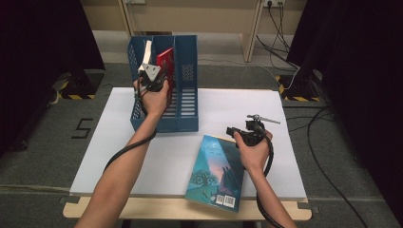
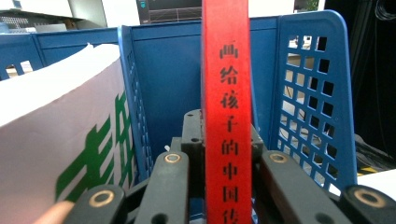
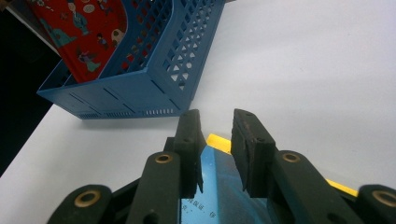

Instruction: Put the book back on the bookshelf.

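A blue three-slot file organizer (image 1: 187,52) (image 2: 308,93) (image 3: 140,88) stands at the back left of the white table (image 1: 237,102). My left gripper (image 1: 159,76) (image 2: 226,135) is shut on the spine of a red book (image 1: 165,61) (image 2: 226,70), which stands upright in the middle slot. A white booklet (image 1: 147,50) (image 2: 60,116) with green lettering leans in the left slot. A blue-covered book (image 1: 216,173) (image 3: 219,186) lies flat near the front edge. My right gripper (image 1: 232,130) (image 3: 215,121) sits over its far right corner, jaws apart, with the cover showing between them.
The organizer's right slot (image 1: 187,95) holds nothing. Bare white table (image 3: 303,70) stretches to the right of the organizer and beyond the blue book. Cables (image 1: 313,137) trail on the floor at the right, and a "5" mark (image 1: 81,128) is on the floor at the left.
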The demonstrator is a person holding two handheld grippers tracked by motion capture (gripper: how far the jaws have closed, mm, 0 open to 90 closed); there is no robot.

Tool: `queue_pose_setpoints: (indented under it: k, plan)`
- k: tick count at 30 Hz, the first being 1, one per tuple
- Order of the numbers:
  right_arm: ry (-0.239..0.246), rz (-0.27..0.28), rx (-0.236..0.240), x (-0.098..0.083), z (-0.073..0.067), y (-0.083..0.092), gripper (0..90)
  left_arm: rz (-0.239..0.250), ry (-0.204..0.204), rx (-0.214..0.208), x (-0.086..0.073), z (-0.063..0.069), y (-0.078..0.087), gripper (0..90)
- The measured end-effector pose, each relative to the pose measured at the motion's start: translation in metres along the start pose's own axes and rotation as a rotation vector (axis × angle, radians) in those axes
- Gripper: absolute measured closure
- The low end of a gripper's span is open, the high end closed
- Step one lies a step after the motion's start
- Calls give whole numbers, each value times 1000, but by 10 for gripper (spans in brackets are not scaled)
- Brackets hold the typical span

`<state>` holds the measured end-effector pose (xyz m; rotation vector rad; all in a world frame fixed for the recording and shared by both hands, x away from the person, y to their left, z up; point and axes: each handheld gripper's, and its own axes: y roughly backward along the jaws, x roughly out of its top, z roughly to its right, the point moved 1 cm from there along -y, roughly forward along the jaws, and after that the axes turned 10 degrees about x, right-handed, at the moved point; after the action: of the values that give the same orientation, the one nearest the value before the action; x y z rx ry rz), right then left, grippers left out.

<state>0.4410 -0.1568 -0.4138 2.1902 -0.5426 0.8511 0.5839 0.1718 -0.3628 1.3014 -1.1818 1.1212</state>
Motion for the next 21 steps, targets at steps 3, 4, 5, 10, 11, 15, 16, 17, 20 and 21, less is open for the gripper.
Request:
queue_pose_setpoints:
  k: [3,4,5,10,11,15,16,17,20,21]
  plan:
    - [-1,-1,0,-1,-1,0,726,-16,-14,0,1,-1,2,776]
    - [0,0,0,-1,-1,0,726,-24,-17,0,2,-1,2,775]
    - [-1,0,1,-1,-1,0,726,-31,-22,-1,3,-1,3,772]
    - [0,4,2,-1,-2,0,725,-64,-33,-10,6,-4,8,767]
    - [-2,2,3,-1,-2,0,725,-73,-31,-13,6,-5,9,767]
    - [4,3,5,-2,-3,-1,724,-93,-35,-22,7,-8,14,767]
    - [0,1,5,-2,-3,-1,724,-98,-36,-22,7,-8,15,767]
    - [1,2,5,-2,-3,-1,724,-104,-37,-24,7,-9,17,766]
    - [-1,0,4,-3,-4,-1,724,-118,-40,-31,6,-12,21,765]
    - [0,-2,6,-3,-4,-1,724,-125,-42,-35,6,-12,23,764]
